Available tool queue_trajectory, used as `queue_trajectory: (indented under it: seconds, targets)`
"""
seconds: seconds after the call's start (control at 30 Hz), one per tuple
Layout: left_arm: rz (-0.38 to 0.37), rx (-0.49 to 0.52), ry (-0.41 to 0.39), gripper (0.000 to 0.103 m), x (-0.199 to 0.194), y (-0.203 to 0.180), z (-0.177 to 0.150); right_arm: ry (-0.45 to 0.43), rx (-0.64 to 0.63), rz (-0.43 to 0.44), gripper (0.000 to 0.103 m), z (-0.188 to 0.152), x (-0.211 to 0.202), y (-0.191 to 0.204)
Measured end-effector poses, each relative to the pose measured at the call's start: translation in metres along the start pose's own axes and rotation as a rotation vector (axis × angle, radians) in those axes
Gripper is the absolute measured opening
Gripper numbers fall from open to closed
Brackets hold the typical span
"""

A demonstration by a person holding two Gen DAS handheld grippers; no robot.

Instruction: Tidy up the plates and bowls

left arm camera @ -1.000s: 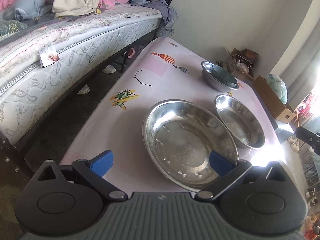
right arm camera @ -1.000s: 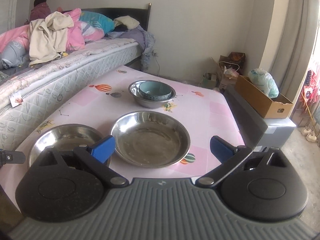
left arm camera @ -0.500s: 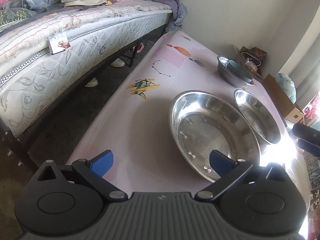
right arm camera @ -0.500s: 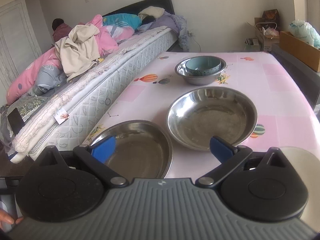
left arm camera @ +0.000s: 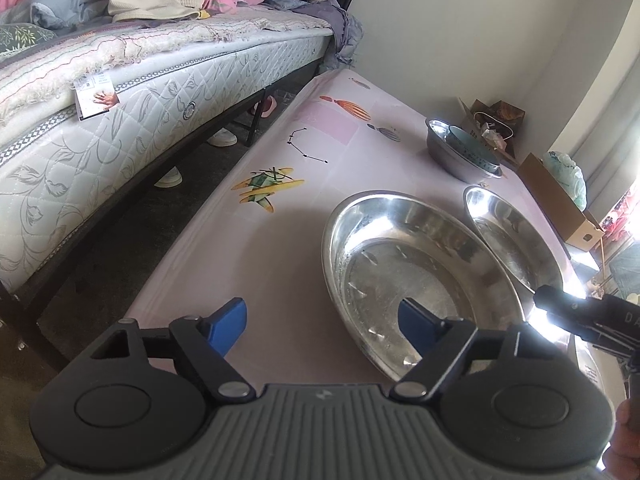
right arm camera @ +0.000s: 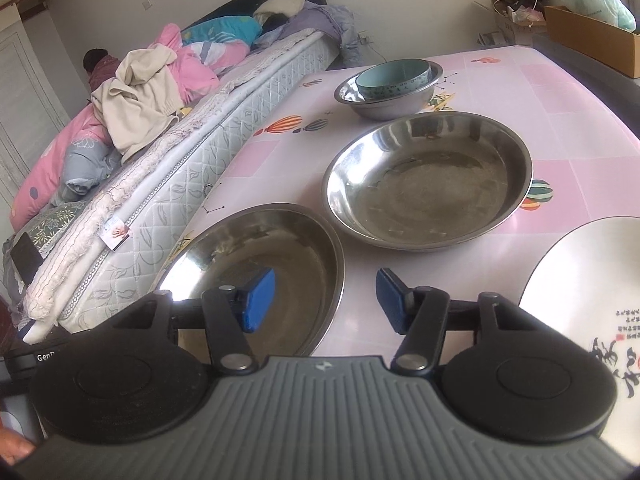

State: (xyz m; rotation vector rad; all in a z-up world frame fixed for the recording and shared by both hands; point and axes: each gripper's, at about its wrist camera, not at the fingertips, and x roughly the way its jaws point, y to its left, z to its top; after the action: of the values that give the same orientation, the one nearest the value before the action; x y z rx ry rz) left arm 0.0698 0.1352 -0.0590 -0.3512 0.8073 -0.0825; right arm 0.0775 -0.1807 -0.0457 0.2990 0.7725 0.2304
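Two steel plates lie side by side on the pink table. The near steel plate is under my right gripper, whose left finger hangs over its rim. The second steel plate lies just beyond. A teal bowl sits inside a steel bowl at the far end. A white plate with black writing lies at the right. My left gripper is open above the table's near edge, its right finger over the near plate. Both grippers are open and empty.
A bed with a mattress and piled bedding runs along the table's left side, with a floor gap between. Cardboard boxes and a plastic bag stand against the far wall. My right gripper shows in the left wrist view.
Both grippers have narrowed their jaws somewhat. My right gripper swung left and lower over the near steel plate; the white plate came into view. My left gripper shifted left.
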Motion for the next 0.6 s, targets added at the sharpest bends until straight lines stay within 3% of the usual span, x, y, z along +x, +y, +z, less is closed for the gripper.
queue_trajectory:
  seconds: [0.27,0.43,0.6]
  targets:
    - [0.015,0.042,0.020,0.053,0.016,-0.009,0.003,0.016,0.029,-0.019,0.042,0.002,0.020,-0.011]
    - [0.003,0.049,0.044,0.028,0.022,-0.012,0.006,0.042,0.055,0.007,0.031,0.001,0.034,-0.015]
    - [0.003,0.049,0.060,0.018,0.026,-0.015,0.006,0.077,0.095,0.046,0.017,-0.004,0.047,-0.019]
